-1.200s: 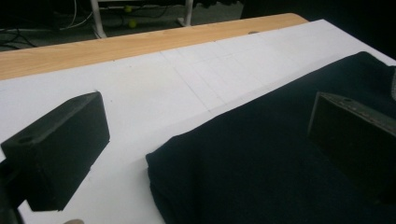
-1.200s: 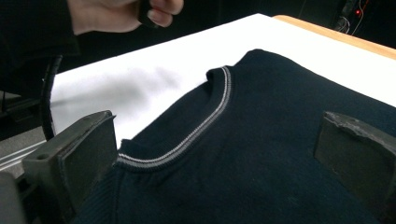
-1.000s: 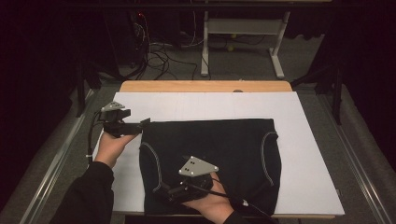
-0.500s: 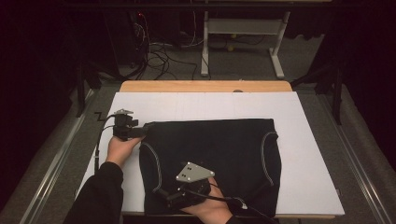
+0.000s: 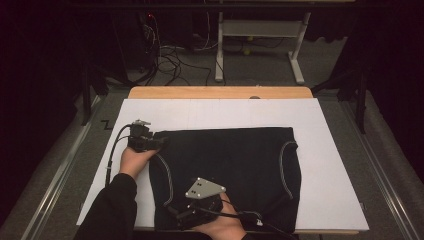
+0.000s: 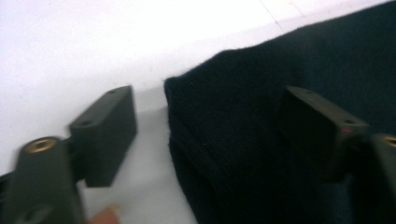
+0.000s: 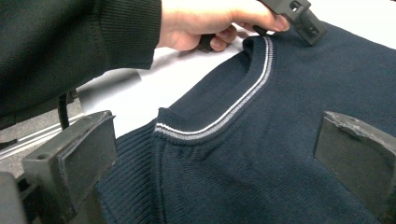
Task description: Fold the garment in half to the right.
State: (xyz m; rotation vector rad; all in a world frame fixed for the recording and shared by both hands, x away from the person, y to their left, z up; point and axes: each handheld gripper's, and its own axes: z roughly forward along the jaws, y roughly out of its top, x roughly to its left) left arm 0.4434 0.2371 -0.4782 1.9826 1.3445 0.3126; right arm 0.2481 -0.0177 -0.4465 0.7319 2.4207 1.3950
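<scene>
**Left gripper brought down to the garment's far corner**

Since the earlier frames the left gripper has been carried in from the bare white sheet and lowered to the far-left corner of the dark knitted garment; its jaws have just been closing. In the left gripper view they stand apart either side of the corner, one jaw over the sheet, the other over the cloth, and no pressing on the knit is seen. The left hand is stretched forward, sleeve low over the sheet. The right gripper is held at the near-left edge of the garment, its jaws wide, with the white-striped trim between them and nothing gripped. The garment is spread flat across the middle of the sheet
</scene>
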